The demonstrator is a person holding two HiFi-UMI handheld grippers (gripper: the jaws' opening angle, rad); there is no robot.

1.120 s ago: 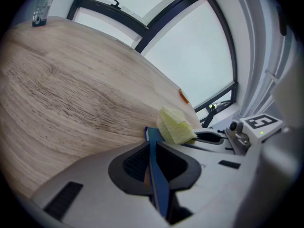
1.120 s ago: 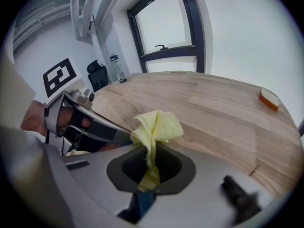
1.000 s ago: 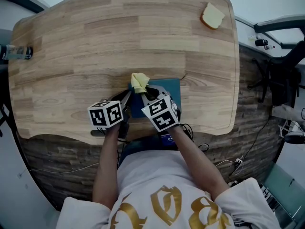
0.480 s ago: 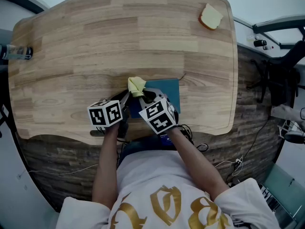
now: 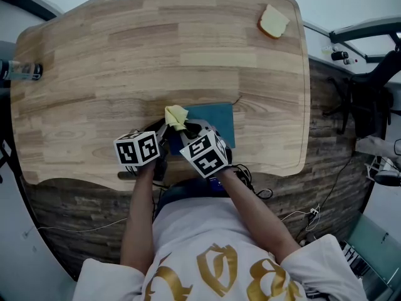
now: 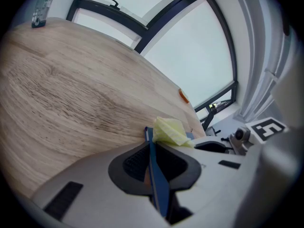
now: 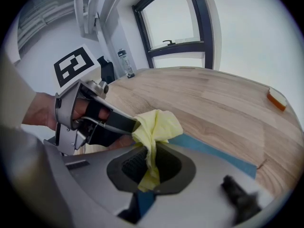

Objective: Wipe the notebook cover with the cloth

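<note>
Wooden tabletop [image 5: 188,49] by windows, mostly bare. Notebook [image 5: 219,119] lies near front edge, close to person. Left gripper [image 6: 153,161]: jaws narrow, pinching notebook's edge. Right gripper [image 7: 150,164]: jaws closed on yellow cloth [image 7: 155,126], bunched over cover's left corner.

Likely risks: cloth snags on left gripper's fingers just beside it; sideways wipe drags notebook toward front edge if pinch slips.

Open room: cover's right half, bare wood beyond. Sponge-like piece [image 5: 273,21] well apart, far right corner.
</note>
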